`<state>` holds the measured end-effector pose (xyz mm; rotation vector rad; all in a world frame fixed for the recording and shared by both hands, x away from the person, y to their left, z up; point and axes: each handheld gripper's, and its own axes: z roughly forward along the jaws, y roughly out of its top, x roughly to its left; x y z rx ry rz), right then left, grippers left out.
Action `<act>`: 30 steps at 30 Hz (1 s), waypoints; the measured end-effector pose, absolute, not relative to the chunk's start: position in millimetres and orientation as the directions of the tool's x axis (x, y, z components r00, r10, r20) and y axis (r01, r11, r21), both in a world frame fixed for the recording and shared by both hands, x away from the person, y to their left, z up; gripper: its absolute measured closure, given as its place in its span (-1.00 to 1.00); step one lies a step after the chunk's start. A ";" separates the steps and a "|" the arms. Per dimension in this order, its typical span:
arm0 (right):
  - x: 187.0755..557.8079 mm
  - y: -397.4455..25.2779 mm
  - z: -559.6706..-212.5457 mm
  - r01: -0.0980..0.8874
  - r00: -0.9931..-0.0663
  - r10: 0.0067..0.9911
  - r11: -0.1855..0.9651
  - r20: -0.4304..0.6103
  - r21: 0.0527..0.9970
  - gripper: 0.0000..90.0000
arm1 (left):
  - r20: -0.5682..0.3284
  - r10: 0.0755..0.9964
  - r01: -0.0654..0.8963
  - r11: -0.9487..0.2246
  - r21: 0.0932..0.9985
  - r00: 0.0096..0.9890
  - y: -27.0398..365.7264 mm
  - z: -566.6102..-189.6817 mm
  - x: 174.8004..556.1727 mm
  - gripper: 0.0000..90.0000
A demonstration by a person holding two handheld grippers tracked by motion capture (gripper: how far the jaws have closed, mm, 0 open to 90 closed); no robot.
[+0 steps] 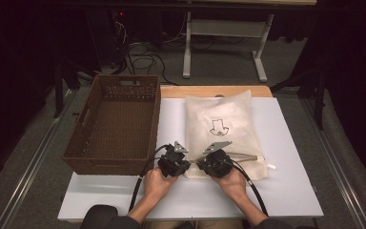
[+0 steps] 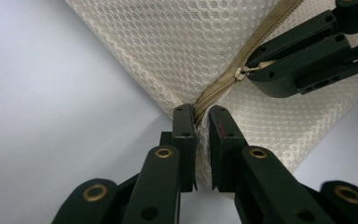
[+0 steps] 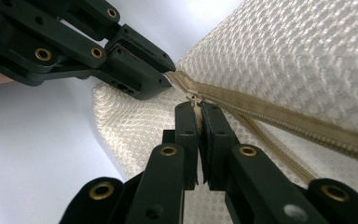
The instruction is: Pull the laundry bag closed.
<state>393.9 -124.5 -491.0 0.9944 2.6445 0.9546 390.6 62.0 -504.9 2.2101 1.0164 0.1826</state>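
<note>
A white table (image 1: 286, 186) carries a brown wicker basket (image 1: 116, 124) and, beside it, a cream mesh laundry bag (image 1: 224, 129). At the bag's near corner, my left claw (image 2: 201, 116) clamps the tan zipper (image 2: 256, 49) end; my right claw (image 3: 197, 109) pinches the zipper pull (image 3: 195, 100).

Brown woven basket (image 1: 114, 126) on white tabletop (image 1: 286, 191), cables (image 1: 143, 59) on floor beyond.
</note>
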 end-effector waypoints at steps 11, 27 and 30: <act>395.9 -125.0 -485.4 0.545 -0.759 0.645 0.554 0.091 0.629 0.94 | -0.130 0.719 0.600 -0.450 0.661 0.683 63.4 -498.3 385.2 0.76; 403.8 -105.7 -496.5 0.560 -0.772 0.627 0.588 0.108 0.584 0.94 | -0.110 0.749 0.614 -0.440 0.656 0.654 67.1 -500.5 391.8 0.56; 403.9 -105.9 -497.3 0.557 -0.774 0.625 0.594 0.101 0.580 0.94 | -0.097 0.748 0.608 -0.448 0.655 0.656 66.3 -500.9 391.8 0.67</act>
